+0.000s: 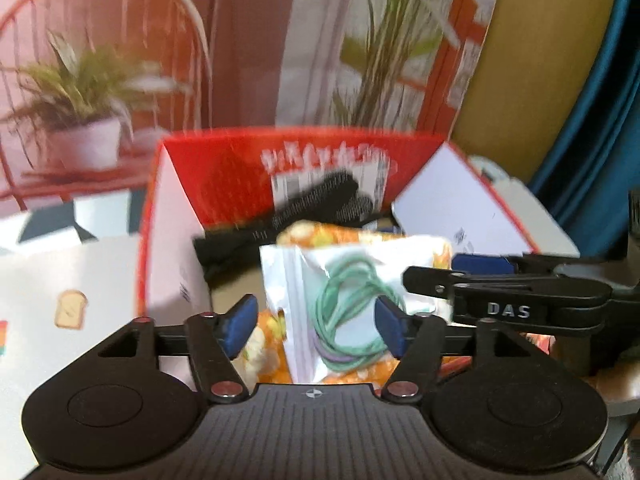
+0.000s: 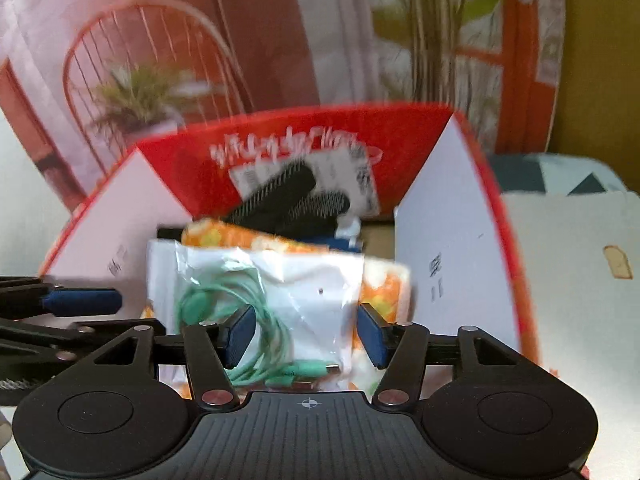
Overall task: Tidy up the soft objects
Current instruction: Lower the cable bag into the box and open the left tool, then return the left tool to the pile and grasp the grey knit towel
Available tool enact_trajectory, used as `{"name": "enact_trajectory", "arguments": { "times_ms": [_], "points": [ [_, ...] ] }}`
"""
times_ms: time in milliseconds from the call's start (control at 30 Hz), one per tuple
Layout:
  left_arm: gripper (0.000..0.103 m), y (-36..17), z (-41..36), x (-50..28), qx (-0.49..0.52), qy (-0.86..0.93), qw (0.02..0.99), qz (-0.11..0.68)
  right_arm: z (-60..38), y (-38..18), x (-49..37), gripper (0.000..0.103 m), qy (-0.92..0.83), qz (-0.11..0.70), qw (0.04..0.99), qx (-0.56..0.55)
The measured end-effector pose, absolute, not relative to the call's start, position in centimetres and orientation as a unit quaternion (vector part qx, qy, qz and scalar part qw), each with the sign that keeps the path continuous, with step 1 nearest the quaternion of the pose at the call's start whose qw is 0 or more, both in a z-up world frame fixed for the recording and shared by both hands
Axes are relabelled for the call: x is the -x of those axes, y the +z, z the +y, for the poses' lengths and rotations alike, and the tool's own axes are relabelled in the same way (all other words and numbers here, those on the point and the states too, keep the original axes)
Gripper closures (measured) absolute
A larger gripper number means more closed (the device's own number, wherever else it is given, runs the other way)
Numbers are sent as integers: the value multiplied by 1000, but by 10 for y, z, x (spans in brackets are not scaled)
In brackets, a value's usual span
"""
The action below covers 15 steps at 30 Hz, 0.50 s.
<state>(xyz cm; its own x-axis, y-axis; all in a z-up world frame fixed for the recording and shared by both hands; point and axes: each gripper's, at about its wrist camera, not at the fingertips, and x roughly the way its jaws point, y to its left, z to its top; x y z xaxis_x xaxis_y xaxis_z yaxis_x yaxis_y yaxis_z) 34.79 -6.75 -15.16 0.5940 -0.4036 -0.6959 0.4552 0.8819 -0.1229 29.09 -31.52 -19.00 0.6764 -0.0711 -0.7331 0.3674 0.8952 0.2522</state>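
Observation:
A clear plastic bag with a coiled mint-green cable (image 1: 352, 300) (image 2: 256, 300) lies on an orange flowered cloth (image 1: 360, 236) (image 2: 240, 236) inside an open red and white cardboard box (image 1: 224, 172) (image 2: 188, 168). My left gripper (image 1: 315, 324) hangs over the box with its blue pads apart on either side of the bag; the left pad stands visibly clear of it. My right gripper (image 2: 306, 334) straddles the same bag with its pads spread and not squeezing it. Each gripper shows in the other's view, beside it (image 1: 432, 280) (image 2: 80, 300). The picture is blurred.
A black ribbed object (image 1: 312, 200) (image 2: 288, 196) lies at the back of the box. The box's white flaps (image 1: 460, 204) (image 2: 448, 264) stand up on both sides. A white cloth with a toast print (image 1: 72, 308) (image 2: 616, 268) covers the surface around it. A backdrop with plants stands behind.

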Motion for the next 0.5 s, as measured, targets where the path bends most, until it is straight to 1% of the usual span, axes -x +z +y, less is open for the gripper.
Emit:
{"name": "enact_trajectory", "arguments": {
  "times_ms": [33, 100, 167, 200, 300, 500],
  "points": [
    [27, -146, -62, -341, -27, -240, 900, 363, -316, -186, -285, 43, -124, 364, 901, -200],
    [22, -137, -55, -328, -15, -236, 912, 336, -316, -180, -272, 42, -127, 334, 912, -203],
    [21, -132, -46, -311, -8, -228, 924, 308, -313, -174, -259, 41, -130, 302, 924, -196],
    [21, -131, -42, -302, -7, -223, 929, 296, -311, -171, -253, 38, -131, 288, 929, -192],
    [21, -130, -30, -275, -7, -204, 942, 267, -302, -164, -228, 37, -131, 243, 946, -172],
    [21, -147, -5, -239, 24, -172, 947, 270, -276, -157, -178, 37, -119, 193, 966, -123]
  ]
}}
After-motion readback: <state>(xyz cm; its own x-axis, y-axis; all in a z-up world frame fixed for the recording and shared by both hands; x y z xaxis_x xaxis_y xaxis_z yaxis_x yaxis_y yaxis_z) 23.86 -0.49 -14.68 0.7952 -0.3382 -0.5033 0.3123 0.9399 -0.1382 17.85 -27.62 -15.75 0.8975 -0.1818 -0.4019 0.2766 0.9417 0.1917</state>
